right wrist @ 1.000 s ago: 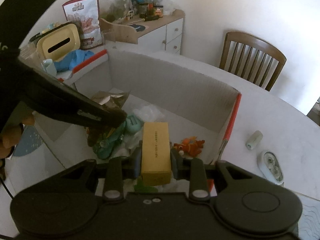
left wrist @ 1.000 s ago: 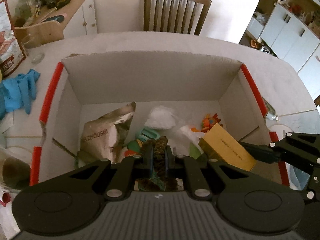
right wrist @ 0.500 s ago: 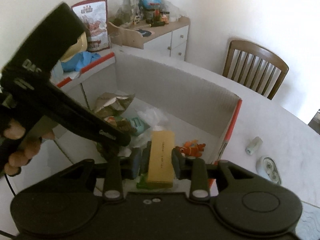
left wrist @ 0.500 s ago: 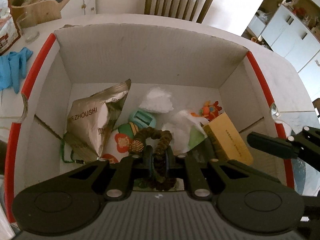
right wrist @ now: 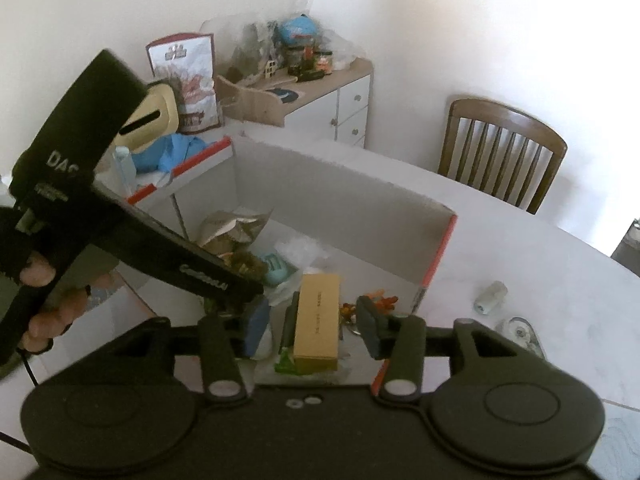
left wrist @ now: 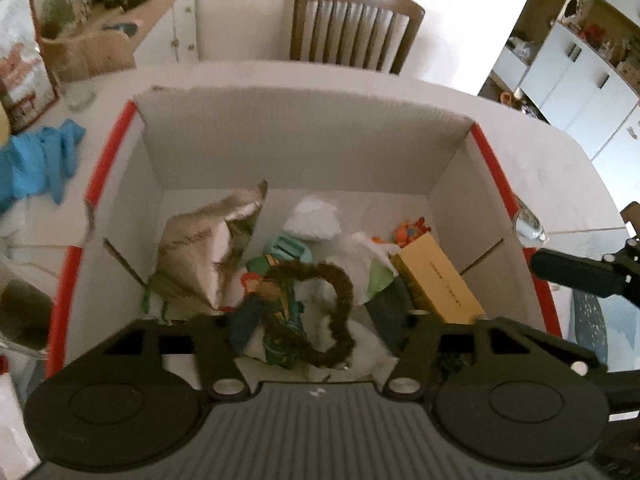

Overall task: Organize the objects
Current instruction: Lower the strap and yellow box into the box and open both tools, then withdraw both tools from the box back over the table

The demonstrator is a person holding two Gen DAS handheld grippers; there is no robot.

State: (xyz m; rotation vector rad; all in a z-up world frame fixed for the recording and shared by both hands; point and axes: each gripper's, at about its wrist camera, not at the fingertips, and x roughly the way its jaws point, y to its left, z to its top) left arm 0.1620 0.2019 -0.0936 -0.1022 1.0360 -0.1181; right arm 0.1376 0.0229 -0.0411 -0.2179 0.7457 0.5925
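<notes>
A white cardboard box with red edge strips stands on the table, part full of odds and ends. My left gripper hovers over its near side, jaws opening. A brown braided ring lies loose on the pile between the fingers, touching neither pad. In the right wrist view my right gripper is also opening. A yellow carton lies in the box between its pads, with a gap on both sides. One right finger shows at the box's right edge.
Also in the box are a crumpled silver bag, a teal toy, white wadding and an orange toy. A blue cloth lies left of it. A small bottle lies right of it. A chair stands behind.
The left jaws have spread and let go of the brown ring, which now lies on the pile. The right jaws have come off the yellow carton. Both cameras have drawn back slightly.
</notes>
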